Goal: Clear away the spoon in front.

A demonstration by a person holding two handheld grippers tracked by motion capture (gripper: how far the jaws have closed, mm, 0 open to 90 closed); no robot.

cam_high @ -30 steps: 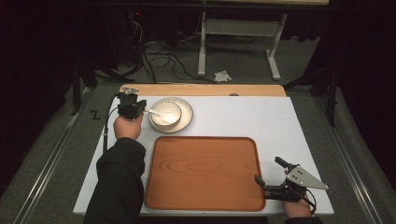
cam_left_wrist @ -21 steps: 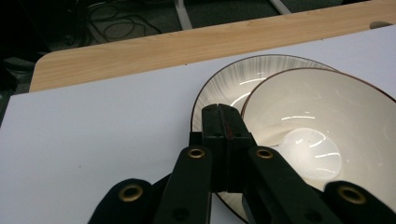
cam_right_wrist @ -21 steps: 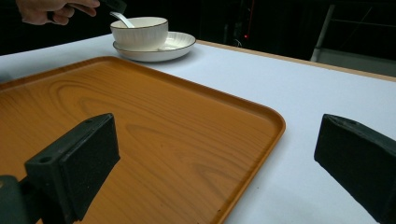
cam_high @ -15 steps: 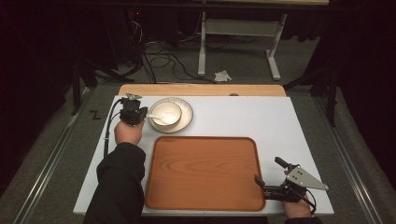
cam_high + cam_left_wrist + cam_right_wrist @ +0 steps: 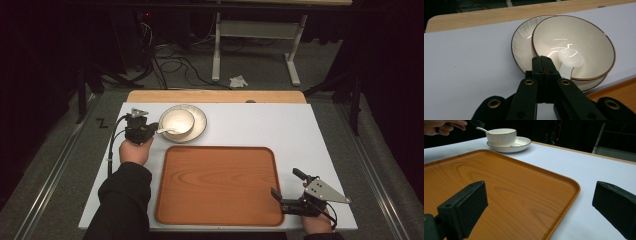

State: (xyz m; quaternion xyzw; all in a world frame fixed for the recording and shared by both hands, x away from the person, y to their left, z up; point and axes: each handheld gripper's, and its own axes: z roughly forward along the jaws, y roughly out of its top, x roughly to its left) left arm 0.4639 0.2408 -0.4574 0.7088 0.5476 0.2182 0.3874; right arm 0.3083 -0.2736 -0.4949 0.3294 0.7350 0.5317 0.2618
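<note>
While the white table (image 5: pixel 260 125) carries everything, the biggest piece on it is the wooden tray (image 5: pixel 220 185), bare and sitting near the person's edge — by the look of it, waiting to receive the crockery. Beyond its far left corner sits the saucer (image 5: pixel 199 120), and on the saucer the bowl (image 5: pixel 177 121), cream inside with a dark rim. Smaller again: the white spoon (image 5: pixel 570 60), its scoop resting in the bowl and its handle leaning out over the near rim toward the left gripper (image 5: pixel 543 67).

That left gripper comes in right at the bowl's rim, jaws pressed flat together — nothing visibly between the pads, and the spoon handle passes just beside them, not in them. Whether the tips touch the handle, I cannot tell. My read: it's lining up on the spoon handle, and the jaws would need to part first.

Over at the tray's near right corner, the right gripper (image 5: pixel 286 196) waits with its jaws spread wide, holding nothing — parked, likely to steady the tray.
</note>
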